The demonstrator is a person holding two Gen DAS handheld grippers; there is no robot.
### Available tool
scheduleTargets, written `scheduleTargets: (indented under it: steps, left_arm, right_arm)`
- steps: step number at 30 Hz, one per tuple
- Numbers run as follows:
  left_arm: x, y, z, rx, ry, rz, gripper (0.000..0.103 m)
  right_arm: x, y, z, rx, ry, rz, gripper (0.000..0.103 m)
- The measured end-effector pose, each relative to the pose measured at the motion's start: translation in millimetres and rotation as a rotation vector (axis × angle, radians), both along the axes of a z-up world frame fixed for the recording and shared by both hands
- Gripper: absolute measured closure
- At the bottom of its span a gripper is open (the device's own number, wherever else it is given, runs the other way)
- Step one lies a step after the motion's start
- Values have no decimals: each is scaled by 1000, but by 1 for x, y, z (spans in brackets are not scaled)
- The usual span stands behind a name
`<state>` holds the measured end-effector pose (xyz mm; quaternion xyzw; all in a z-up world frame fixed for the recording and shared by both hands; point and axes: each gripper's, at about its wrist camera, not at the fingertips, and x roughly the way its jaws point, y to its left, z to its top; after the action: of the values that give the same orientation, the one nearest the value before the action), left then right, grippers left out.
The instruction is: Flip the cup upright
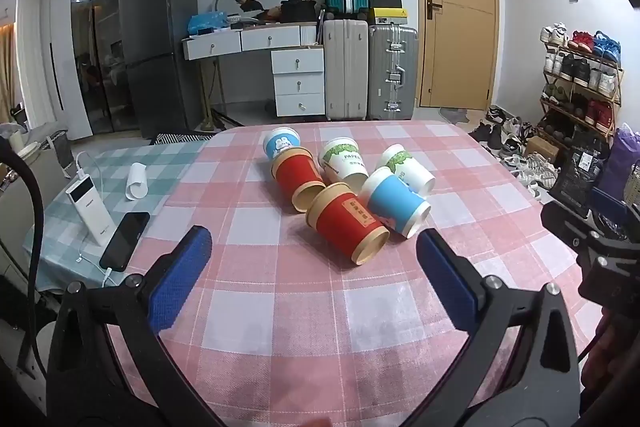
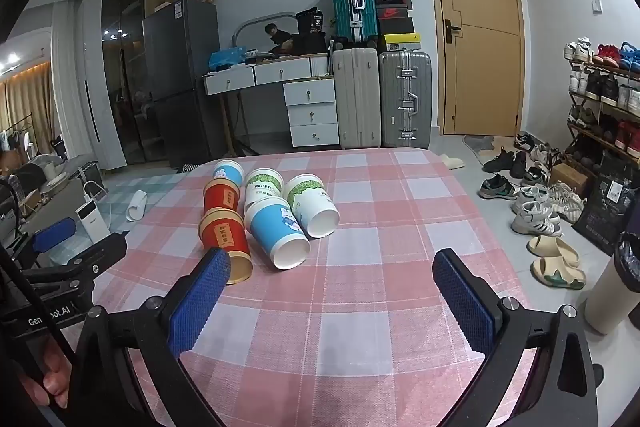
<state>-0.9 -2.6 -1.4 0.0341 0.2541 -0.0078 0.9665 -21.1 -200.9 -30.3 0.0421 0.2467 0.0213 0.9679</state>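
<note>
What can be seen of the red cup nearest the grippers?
The nearest red cup is a paper cup with a red sleeve, a small gold label and tan kraft bands at rim and base. It lies on its side on the pink checked tablecloth, open mouth toward the cameras, inside looking empty. It seems to touch the blue cup beside it. Neither gripper touches it.

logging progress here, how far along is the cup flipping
Nothing looks done yet: all six paper cups lie on their sides on the pink checked tablecloth, including the near red cup, the near blue cup and a white-and-green cup. Nothing is in hand: the left claw and right claw are both open and empty, short of the pile. Every cup is left to stand upright.
</note>
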Motion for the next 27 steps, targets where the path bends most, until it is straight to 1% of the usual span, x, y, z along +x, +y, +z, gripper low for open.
scheduleTargets:
  steps: [1,5,6,17,18,27]
  left_arm:
    - [0,3,1,-20,1,2,1]
    - [-3,2,2,-16,4,12,1]
    - [-2,8,1,-33,1,-5,1]
    - [-1,7,-5,-29,5,-6,1]
    - [1,13,-1,-44,9,-1,1]
    - [3,7,-2,-38,10,-1,1]
  right_arm:
    - [0,0,0,-1,3,1,0]
    - [0,0,0,-3,1,3,0]
    - [0,1,0,-8,3,1,0]
    - [0,1,0,-12,1,2,0]
    - [0,1,0,-14,1,3,0]
    - [0,2,-1,-14,1,3,0]
